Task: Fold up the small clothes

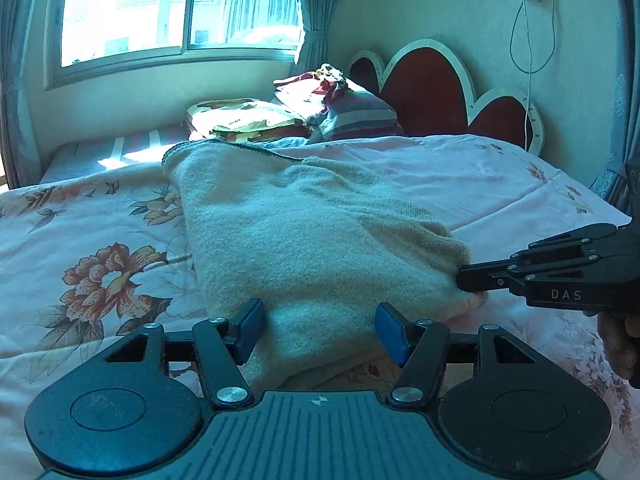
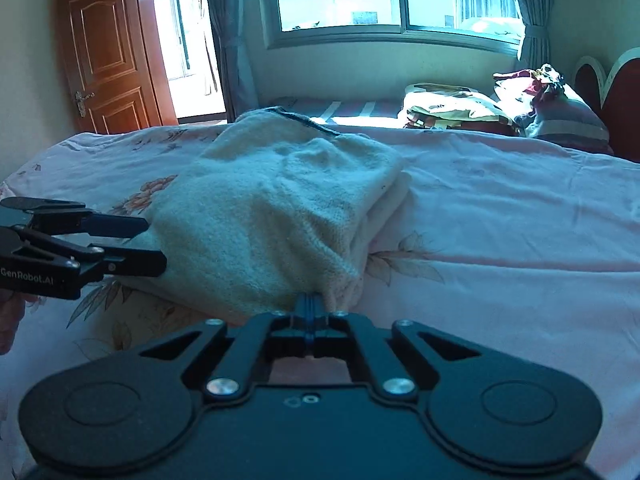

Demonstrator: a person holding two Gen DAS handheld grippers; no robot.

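A cream fleece garment [image 1: 300, 232] [image 2: 272, 208] lies folded in thick layers on the pink floral bedsheet [image 1: 480, 176] [image 2: 520, 220], its near edge raised. My left gripper [image 1: 322, 330] [image 2: 156, 242] holds its jaws wide. The bulky near-left fold fills the gap between them and touches both blue pads [image 1: 252, 328]. My right gripper [image 2: 310, 300] [image 1: 466, 280] is shut on the near-right corner of the garment, and the fabric bunches up at its tips. The far hem carries a dark trim.
Folded bedding [image 1: 248, 118] and a striped pillow [image 1: 356, 114] are stacked at the head of the bed, by the red headboard [image 1: 428, 84]. A white cable [image 1: 530, 60] hangs on the wall. A wooden door [image 2: 108, 56] stands beyond the bed's foot. A hand [image 1: 620, 340] grips the right gripper.
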